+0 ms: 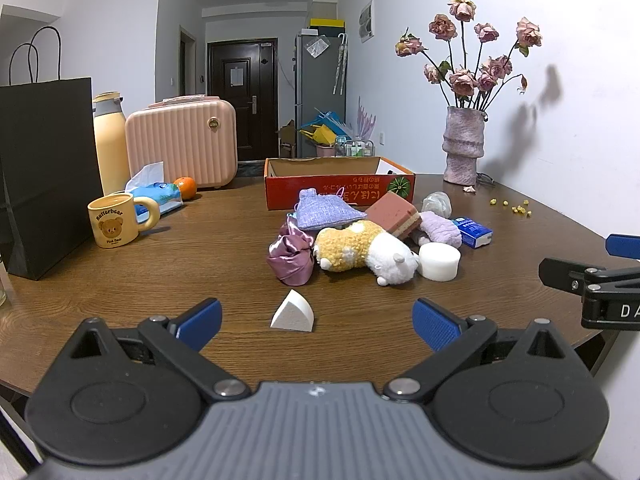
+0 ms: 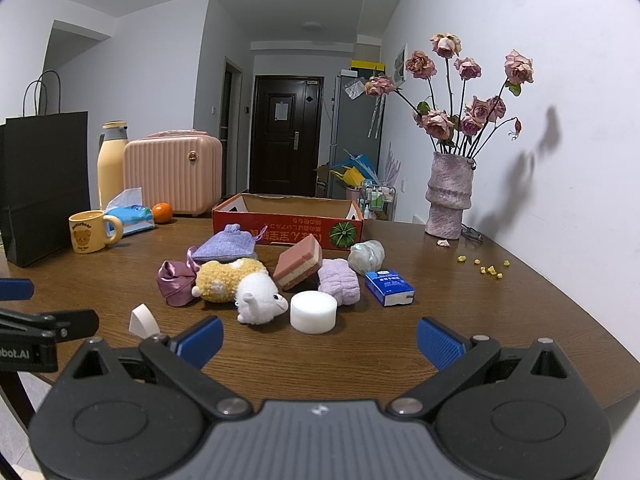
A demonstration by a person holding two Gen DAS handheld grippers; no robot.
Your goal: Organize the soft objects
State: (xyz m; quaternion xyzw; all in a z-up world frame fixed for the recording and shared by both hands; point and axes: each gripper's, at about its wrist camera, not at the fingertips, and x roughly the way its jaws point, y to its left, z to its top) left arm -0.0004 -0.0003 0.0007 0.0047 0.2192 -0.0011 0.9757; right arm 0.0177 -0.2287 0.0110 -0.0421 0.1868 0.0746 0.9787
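Both grippers hover low over the near edge of the table [image 1: 200, 248], side by side, facing the pile. Left gripper [image 1: 316, 320]: jaws spread wide, holding nothing. Right gripper [image 2: 318, 338]: same, wide and empty. Soft items sit in a loose cluster mid-table, in front of the open red box [image 1: 340, 190] that stands behind them. Cluster contents: plush [image 1: 360, 254], satin pouch [image 1: 290, 258], lilac knit bag [image 1: 324, 212], layered sponge [image 1: 394, 214], lilac cloth [image 1: 440, 228], round white sponge [image 1: 439, 262]. One white wedge sponge [image 1: 292, 314] lies apart from the rest, nearest the operator. Key relation: the wedge sits dead ahead of the left gripper, centred between its fingers and just beyond the tips; its pointed end is up, flat base on the table. In the right wrist view the wedge lies far off to the left, outside that gripper's jaws, near the left gripper's body. Judgement: left is the nearer hand for the wedge; a short forward advance and a close should take it. The round white sponge lies just ahead of the right gripper, slightly left of centre.
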